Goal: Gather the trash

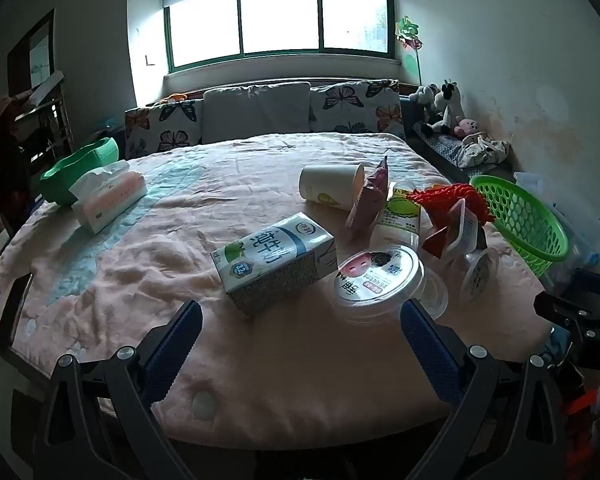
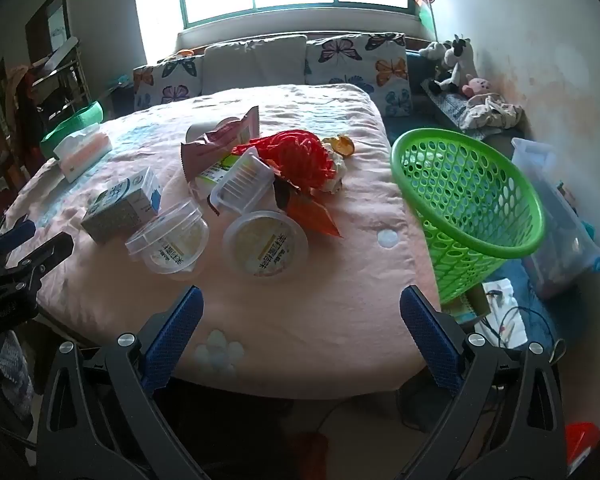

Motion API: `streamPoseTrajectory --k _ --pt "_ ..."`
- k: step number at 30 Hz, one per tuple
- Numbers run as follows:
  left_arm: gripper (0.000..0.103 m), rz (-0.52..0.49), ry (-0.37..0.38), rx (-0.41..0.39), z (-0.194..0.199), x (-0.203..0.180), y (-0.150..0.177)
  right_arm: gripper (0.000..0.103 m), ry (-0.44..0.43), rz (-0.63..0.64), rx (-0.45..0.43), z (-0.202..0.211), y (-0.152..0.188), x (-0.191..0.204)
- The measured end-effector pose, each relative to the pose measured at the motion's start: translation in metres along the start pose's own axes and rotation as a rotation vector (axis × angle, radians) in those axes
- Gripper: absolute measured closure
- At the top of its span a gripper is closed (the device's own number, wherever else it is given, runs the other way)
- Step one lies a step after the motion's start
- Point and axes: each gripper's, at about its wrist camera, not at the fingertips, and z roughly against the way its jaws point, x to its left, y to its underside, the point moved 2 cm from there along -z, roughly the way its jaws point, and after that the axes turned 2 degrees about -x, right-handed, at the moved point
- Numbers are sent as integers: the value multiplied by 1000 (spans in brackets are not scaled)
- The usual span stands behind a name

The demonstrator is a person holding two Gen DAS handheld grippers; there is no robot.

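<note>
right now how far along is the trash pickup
Nothing looks done: the green basket shows no trash inside. Nothing is in hand either; the left gripper and right gripper hang open over the bed. Everything is left: the milk carton, paper cup, lidded tubs, wrappers and red netting all lie on the blanket.

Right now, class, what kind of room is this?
Most likely a bedroom: a bed with a pink blanket, butterfly-print pillows under a window, and stuffed toys beside it.
</note>
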Motion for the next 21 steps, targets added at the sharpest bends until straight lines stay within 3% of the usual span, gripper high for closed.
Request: streamPoseTrajectory --k 21 --pt "7 -13 -20 -22 6 1 -4 6 11 -12 -17 2 0 -7"
